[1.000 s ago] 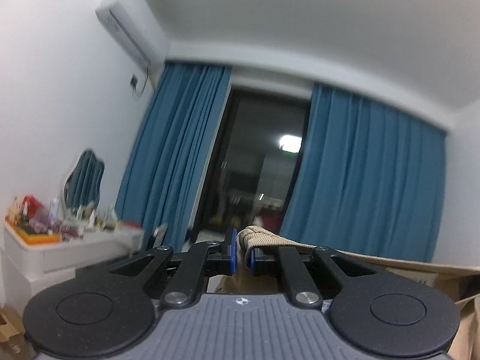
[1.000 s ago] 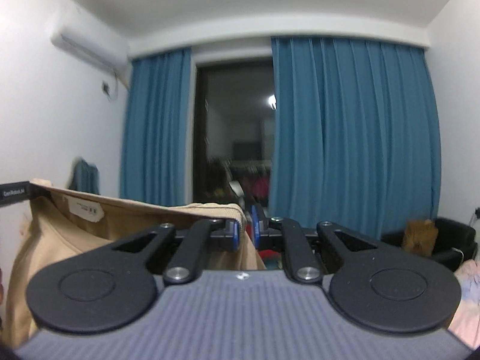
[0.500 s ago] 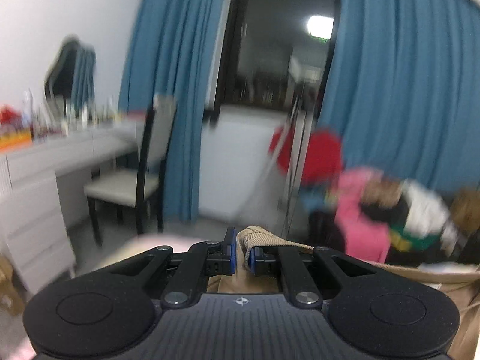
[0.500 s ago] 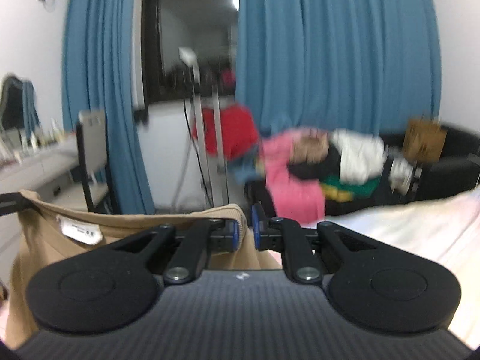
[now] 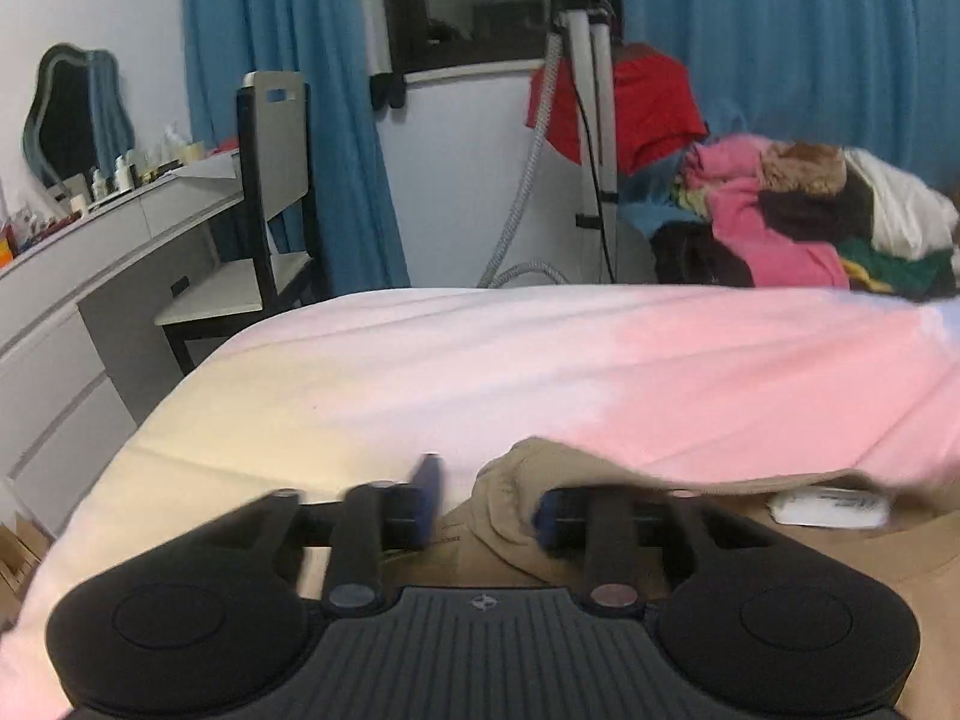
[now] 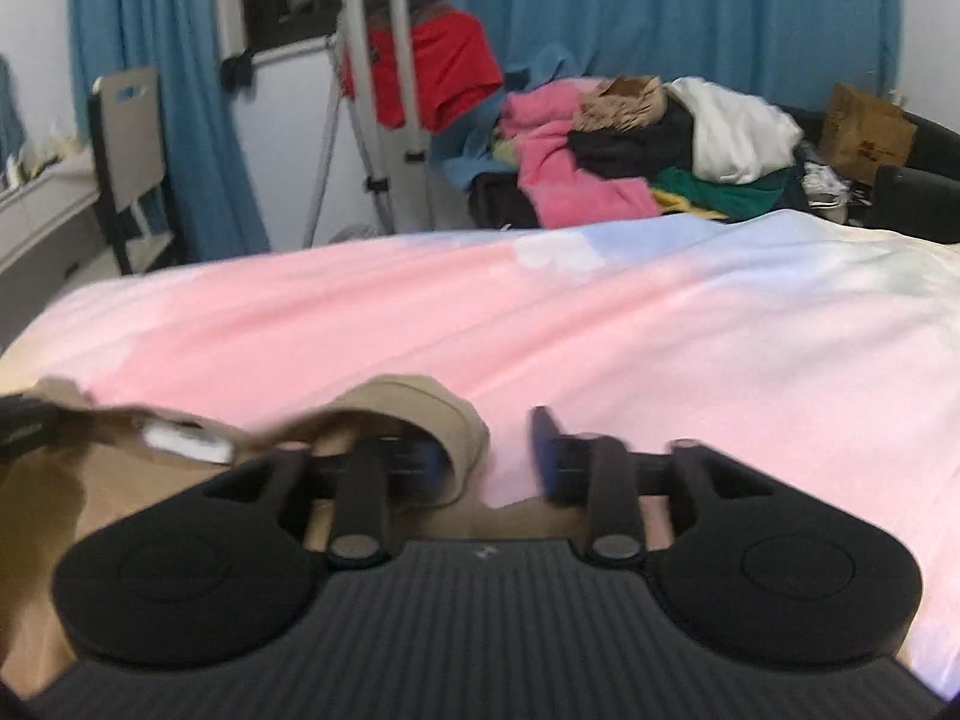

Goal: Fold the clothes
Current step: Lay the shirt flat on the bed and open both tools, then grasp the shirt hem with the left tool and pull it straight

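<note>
A tan shirt [image 5: 780, 558] lies on the pink, white and cream bed sheet [image 5: 540, 372], its neckline and white label [image 5: 831, 507] facing me. My left gripper [image 5: 486, 498] hangs low over the bed with its jaws opening. A fold of the tan collar drapes over its right finger, and the pads do not press on it. In the right wrist view the same tan shirt [image 6: 408, 414] drapes over the left finger of my right gripper [image 6: 489, 450], whose jaws are also opening with the pads clear of the cloth. The white label [image 6: 186, 444] shows to the left.
Beyond the bed's far edge a pile of pink, white, black and green clothes [image 6: 630, 162] lies on a dark sofa. A garment steamer stand [image 5: 591, 120] carries a red garment [image 5: 648, 108]. A chair [image 5: 270, 198] and grey dresser [image 5: 90, 276] stand at left.
Both grippers came down from facing the curtains, holding the tan shirt high, to just above the bed. Both sets of jaws, shut on the shirt before, have spread apart. The shirt now rests on the sheet.
</note>
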`<act>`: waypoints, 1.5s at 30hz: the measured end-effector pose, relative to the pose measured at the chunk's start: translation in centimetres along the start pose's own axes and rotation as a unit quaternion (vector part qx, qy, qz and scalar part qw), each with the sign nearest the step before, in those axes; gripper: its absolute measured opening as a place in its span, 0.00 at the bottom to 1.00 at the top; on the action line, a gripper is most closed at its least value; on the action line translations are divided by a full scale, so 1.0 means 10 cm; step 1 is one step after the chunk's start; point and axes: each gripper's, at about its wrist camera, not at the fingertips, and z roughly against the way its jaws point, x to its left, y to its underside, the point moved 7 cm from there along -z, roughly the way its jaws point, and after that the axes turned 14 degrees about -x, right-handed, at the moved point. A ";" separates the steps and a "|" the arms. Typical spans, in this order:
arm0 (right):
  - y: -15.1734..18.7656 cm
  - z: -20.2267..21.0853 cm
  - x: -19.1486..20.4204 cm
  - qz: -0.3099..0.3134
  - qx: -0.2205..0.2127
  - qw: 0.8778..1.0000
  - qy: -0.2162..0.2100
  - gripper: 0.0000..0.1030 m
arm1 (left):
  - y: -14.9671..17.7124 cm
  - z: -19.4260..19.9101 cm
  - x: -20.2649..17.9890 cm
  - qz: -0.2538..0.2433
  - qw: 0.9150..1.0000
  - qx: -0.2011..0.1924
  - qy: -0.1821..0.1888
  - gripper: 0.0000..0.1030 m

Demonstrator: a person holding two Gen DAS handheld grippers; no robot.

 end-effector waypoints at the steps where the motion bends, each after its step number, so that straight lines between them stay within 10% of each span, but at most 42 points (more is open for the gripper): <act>1: -0.03 0.03 0.02 0.004 0.002 1.000 -0.004 0.62 | -0.06 0.04 -0.02 -0.012 1.000 -0.001 0.002 0.64; 3: -0.09 0.10 0.06 0.007 0.003 1.000 -0.015 0.66 | -0.19 0.17 -0.08 -0.041 0.999 -0.005 0.011 0.88; 12: -0.27 0.47 0.18 -0.011 -0.009 0.998 -0.059 0.67 | -0.37 0.85 -0.36 -0.112 0.988 -0.050 0.095 0.97; 26: -0.24 2.78 0.20 -0.071 -0.103 0.987 -0.102 0.67 | -0.49 3.33 0.61 0.134 0.978 -0.090 0.135 0.97; 36: 0.50 4.24 0.03 -0.144 -0.120 0.978 -0.088 0.67 | 0.31 4.52 1.47 0.233 0.962 -0.061 0.124 0.98; 39: 0.66 4.24 -0.10 -0.167 -0.108 0.977 -0.076 0.67 | 0.55 4.39 1.85 0.307 0.947 -0.025 0.090 0.98; 45: 0.88 4.00 -0.25 -0.202 -0.084 0.974 -0.053 0.68 | 1.07 3.85 2.49 0.455 0.888 0.051 0.042 0.93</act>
